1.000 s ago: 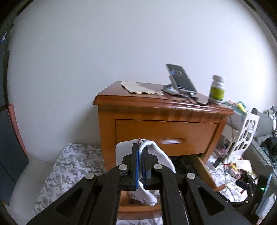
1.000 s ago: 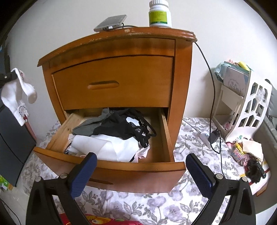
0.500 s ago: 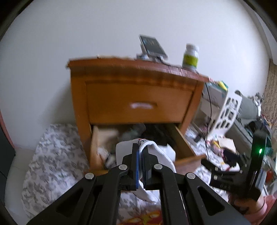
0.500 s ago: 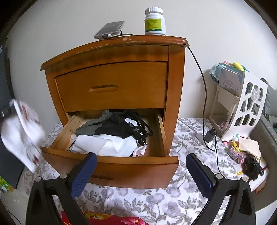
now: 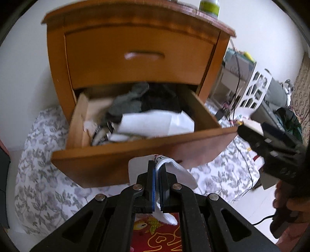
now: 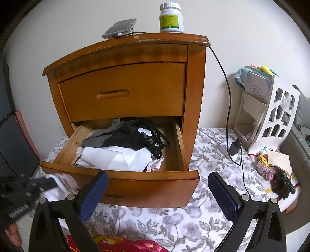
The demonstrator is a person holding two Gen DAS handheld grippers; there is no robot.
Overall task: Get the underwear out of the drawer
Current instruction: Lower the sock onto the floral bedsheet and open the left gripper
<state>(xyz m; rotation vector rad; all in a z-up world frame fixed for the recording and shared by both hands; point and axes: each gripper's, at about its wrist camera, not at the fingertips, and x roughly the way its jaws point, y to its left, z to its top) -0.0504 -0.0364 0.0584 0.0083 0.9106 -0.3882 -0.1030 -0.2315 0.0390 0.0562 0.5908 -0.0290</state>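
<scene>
A: left wrist view: left gripper (image 5: 157, 174) has its fingers pressed together, pinching white underwear (image 5: 180, 172) that hangs in front of the open drawer (image 5: 135, 155), over the floral sheet (image 5: 44, 186).

B: yep, and right wrist view: right gripper (image 6: 158, 191) fingers spread wide, nothing between them, pointing at the drawer (image 6: 124, 182). Underwear (image 6: 64, 184) is at the lower left, outside it. More clothes (image 6: 126, 143) inside.

**Open drawer, nightstand, rack to the right**

The open drawer (image 6: 120, 186) juts near from the nightstand (image 6: 195, 81), clothes (image 6: 124, 147) inside. Bottle (image 6: 171, 17) and phone (image 6: 120, 28) sit on top. A rack (image 6: 275, 124) stands right, on the floor cloth (image 6: 203, 213).
</scene>
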